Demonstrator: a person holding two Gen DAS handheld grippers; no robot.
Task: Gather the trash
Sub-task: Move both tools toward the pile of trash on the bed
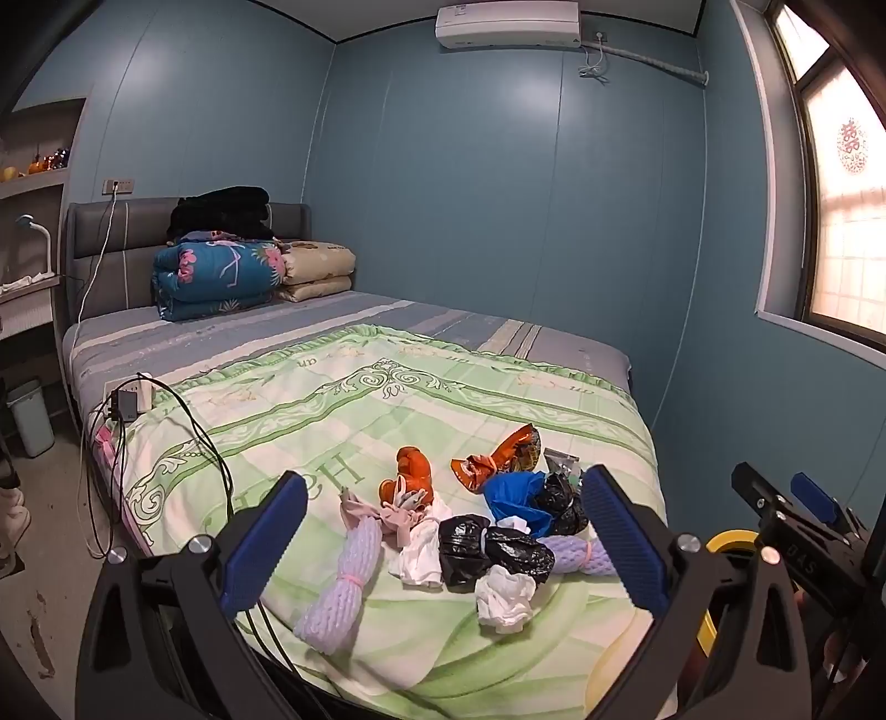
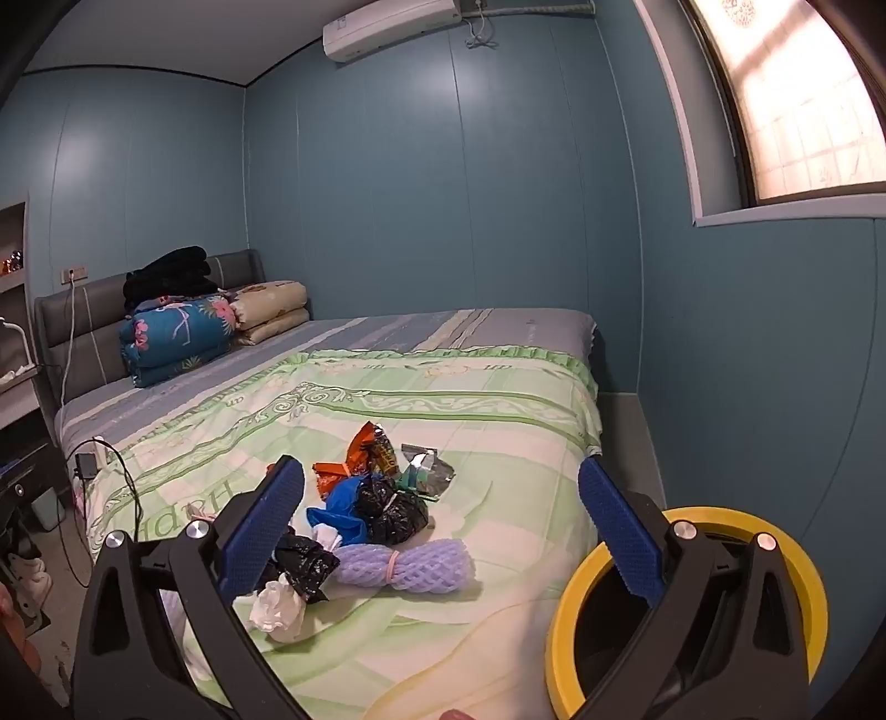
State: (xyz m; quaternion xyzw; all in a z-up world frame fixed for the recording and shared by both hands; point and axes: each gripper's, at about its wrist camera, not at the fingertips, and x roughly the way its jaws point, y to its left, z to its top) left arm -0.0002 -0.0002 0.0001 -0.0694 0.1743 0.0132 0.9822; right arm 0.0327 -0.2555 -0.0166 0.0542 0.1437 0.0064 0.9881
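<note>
Green quilt (image 1: 387, 421) on bed, blue walls (image 1: 470, 221), window (image 1: 841, 183)

Both wrist cams face bed (image 1: 387, 399) foot-on — near, sharing trash pile (image 2: 365, 515)

- I'm in a home bedroom: a bed (image 1: 581, 354) with a quilt (image 1: 343, 421), folded bedding (image 1: 216, 277) by the headboard (image 1: 105, 232).
- Air conditioner (image 1: 506, 25) above blue walls (image 1: 470, 194); window (image 1: 847, 221).

Far beyond your tongs you have folded quilts (image 1: 221, 277) against the headboard (image 1: 99, 238), an air conditioner (image 1: 506, 25) high above.
</note>
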